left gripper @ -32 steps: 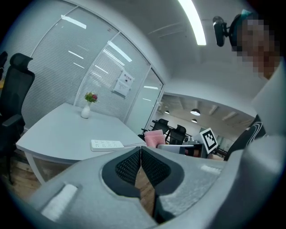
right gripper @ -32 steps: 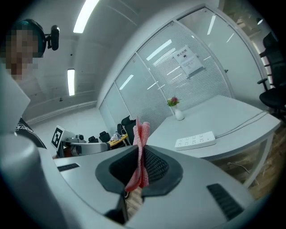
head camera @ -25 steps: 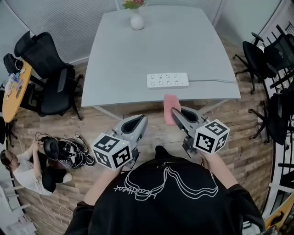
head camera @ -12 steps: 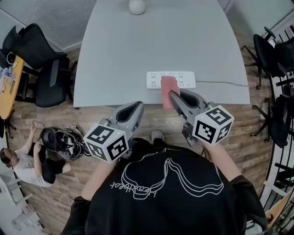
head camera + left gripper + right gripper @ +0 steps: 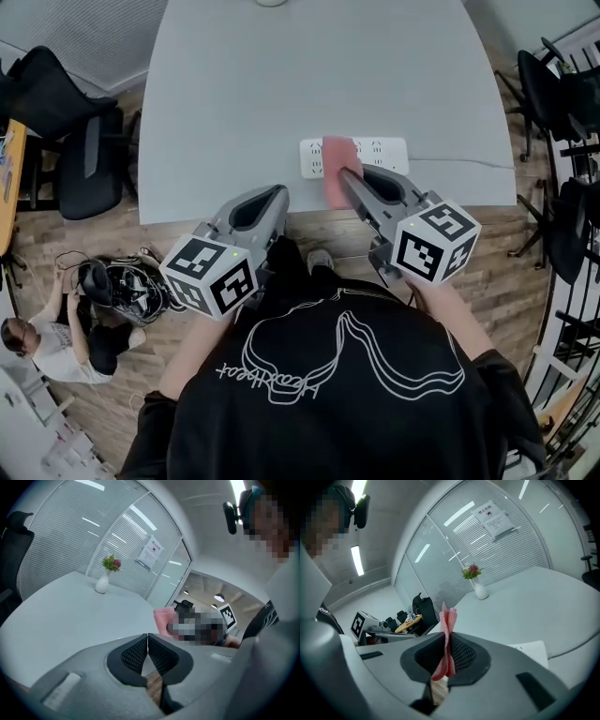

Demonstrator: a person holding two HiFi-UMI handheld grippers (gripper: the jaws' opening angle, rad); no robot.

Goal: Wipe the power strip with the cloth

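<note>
Two grippers reach out from our hands, nearest to us. Our left gripper [image 5: 272,194] hangs at the table's near edge, its jaws pressed together on nothing. Our right gripper [image 5: 345,178] pinches a pink cloth [image 5: 337,159] that stands up past its tips. Just beyond, the white power strip [image 5: 386,150] lies by the near edge of the grey table [image 5: 309,75]. The cloth crosses its left half; contact is unclear. We judge this the approach. Next, the cloth must press down and sweep lengthwise.
</note>
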